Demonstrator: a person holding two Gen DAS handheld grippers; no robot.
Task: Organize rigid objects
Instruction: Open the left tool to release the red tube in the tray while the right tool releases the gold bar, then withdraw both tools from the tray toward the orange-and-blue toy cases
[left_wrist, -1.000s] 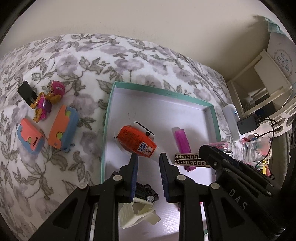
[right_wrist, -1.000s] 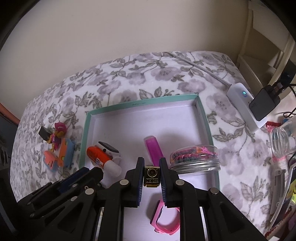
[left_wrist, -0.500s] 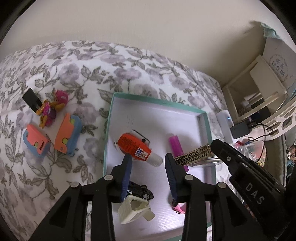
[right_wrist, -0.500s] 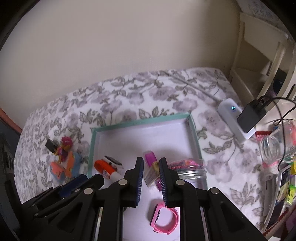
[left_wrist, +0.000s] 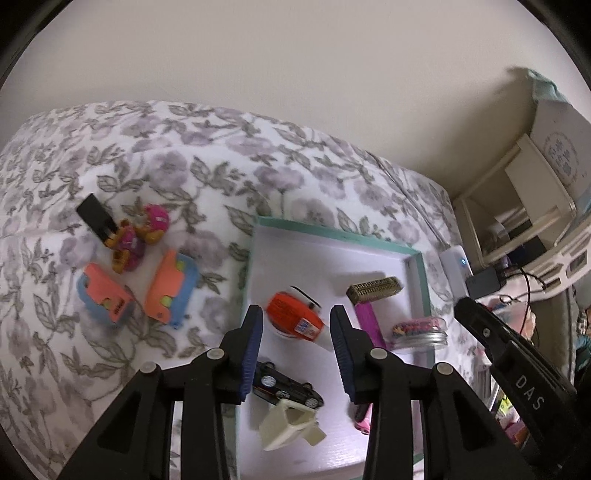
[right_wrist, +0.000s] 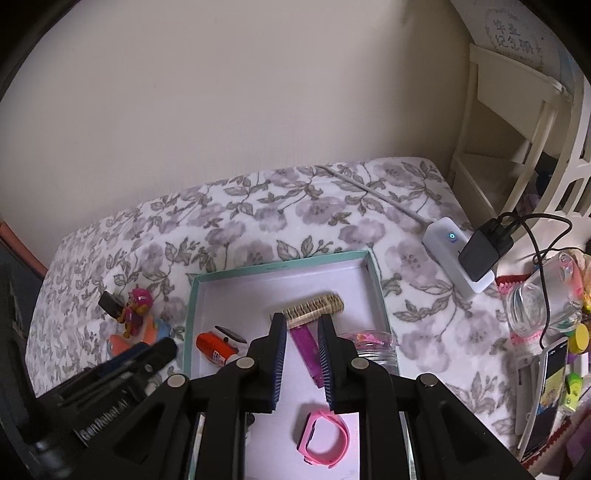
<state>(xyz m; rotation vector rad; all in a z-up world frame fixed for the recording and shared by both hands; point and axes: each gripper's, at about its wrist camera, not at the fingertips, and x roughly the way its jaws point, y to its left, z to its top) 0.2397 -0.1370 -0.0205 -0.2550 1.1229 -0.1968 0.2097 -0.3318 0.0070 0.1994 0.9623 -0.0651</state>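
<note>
Seven items already sit inside the shallow teal-rimmed box tray (left_wrist: 332, 234) with the white floor, which lies on the floral bed cover (left_wrist: 184, 147):
- orange bottle with white cap (left_wrist: 291, 319)
- black toy car (left_wrist: 288, 384)
- cream plastic clip (left_wrist: 290, 424)
- magenta plastic stick (left_wrist: 367, 321)
- gold patterned rectangular bar (left_wrist: 373, 290)
- clear bead jar with metal lid (left_wrist: 421, 330)
- pink wristband watch (right_wrist: 325, 439)

The tray walls stop hard pieces from sliding on the soft cover, so it probably serves as the collection bin.

Left claw (left_wrist: 295, 314): open, and its jaws have just been opening. Nothing is between the pads. The bottle is framed in the gap but lies on the tray floor below them, so my read is a drop-off that's finished.

Right claw (right_wrist: 302, 319): closed down to a narrow gap, empty. The gold bar is beyond its tips and out of its grip. The bar is blurred, so I can't tell if it has settled.

Both claws point steeply down over the tray's near half.

Left outside on the cover, to the tray's left:
- pink-helmeted toy figure (left_wrist: 138, 236), touching a black slab (left_wrist: 94, 218)
- two orange-and-blue plastic toys (left_wrist: 105, 297) (left_wrist: 170, 291), side by side, near the tray wall

My estimate is roughly two thirds done. The left claw is nearer that cluster and already open, so it's the obvious one to fetch next. The nearer orange-and-blue toy has flat sides that should pinch well. The figure is lumpy and leans on the slab, so it may roll off the pads.
</note>
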